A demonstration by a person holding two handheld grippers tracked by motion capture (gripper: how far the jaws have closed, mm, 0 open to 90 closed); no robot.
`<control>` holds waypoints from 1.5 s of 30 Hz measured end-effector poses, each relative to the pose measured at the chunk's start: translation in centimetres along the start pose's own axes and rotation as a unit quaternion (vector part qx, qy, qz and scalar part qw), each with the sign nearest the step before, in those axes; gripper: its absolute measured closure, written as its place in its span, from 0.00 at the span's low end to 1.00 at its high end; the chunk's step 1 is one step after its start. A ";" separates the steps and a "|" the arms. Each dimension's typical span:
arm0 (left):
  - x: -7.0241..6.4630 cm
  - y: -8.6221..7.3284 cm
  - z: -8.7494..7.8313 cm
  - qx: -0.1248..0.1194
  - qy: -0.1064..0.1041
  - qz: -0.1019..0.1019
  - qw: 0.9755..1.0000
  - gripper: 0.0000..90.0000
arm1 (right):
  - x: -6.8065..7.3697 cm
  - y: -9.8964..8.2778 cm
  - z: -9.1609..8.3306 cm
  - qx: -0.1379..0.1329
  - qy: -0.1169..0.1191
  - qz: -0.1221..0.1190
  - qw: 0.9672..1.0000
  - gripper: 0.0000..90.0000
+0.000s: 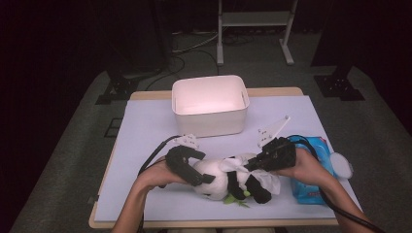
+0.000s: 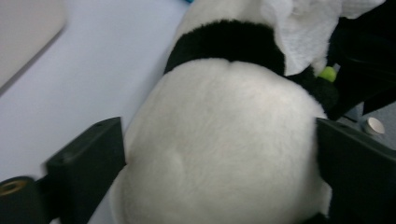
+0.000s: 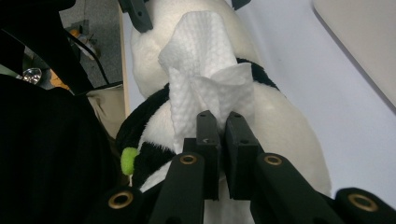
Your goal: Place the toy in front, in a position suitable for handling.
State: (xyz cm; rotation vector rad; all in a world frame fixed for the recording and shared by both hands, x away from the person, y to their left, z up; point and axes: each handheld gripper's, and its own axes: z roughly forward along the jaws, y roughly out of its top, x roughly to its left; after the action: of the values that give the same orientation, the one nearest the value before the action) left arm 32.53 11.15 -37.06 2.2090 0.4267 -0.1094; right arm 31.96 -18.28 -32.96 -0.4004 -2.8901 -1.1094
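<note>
Left hand-held gripper (image 1: 206, 178) stands open astride the panda (image 1: 228, 182), lying lengthwise across the tabletop (image 1: 145, 131), while the right hand-held gripper (image 3: 223, 122) pinches a wipe (image 3: 205, 70) on it.

Black-and-white plush panda (image 1: 228, 179), white tissue (image 3: 205, 88)

High view: table (image 1: 145, 126) lit from above, surroundings dark, white bin (image 1: 210, 104) glowing, slightly overexposed. Overall soft, low resolution. Left gripper view: plush panda (image 2: 224, 140) close and blurred, jaws possibly motion-smeared. Right gripper view: sharper; wipe (image 3: 205, 79) texture readable.
</note>
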 end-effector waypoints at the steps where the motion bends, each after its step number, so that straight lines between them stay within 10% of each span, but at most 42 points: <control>1: -0.1 0.0 0.0 -0.002 -0.002 0.009 1.000 0.14 | 0.0 0.0 0.0 0.001 0.002 0.002 1.000 0.94; 7: -0.7 -0.6 0.2 -0.021 0.024 0.043 0.999 0.46 | 0.2 0.0 -0.1 -0.002 -0.002 0.002 1.000 0.94; 15: -0.3 0.7 -0.1 -0.051 0.058 0.069 0.995 0.60 | -0.9 0.5 -1.1 -0.017 -0.013 0.008 1.000 0.94; 27: 0.4 2.2 -0.6 -0.062 0.095 0.091 0.989 0.65 | -3.1 1.2 -1.8 -0.036 -0.017 0.040 0.998 0.94; 35: 0.6 0.2 -0.7 -0.048 0.064 0.071 0.994 0.63 | -2.2 0.8 -1.4 -0.014 -0.016 0.024 0.999 0.94; 45: -0.5 -1.6 -1.1 -0.059 0.057 0.087 0.993 0.60 | -2.3 -1.8 -3.1 -0.015 -0.026 0.048 0.998 0.93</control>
State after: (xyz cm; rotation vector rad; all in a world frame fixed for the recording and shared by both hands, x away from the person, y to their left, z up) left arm 31.46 12.75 -37.44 2.1308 0.2928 0.1346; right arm 33.54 -22.15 -32.14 -0.5708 -2.8677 -1.1458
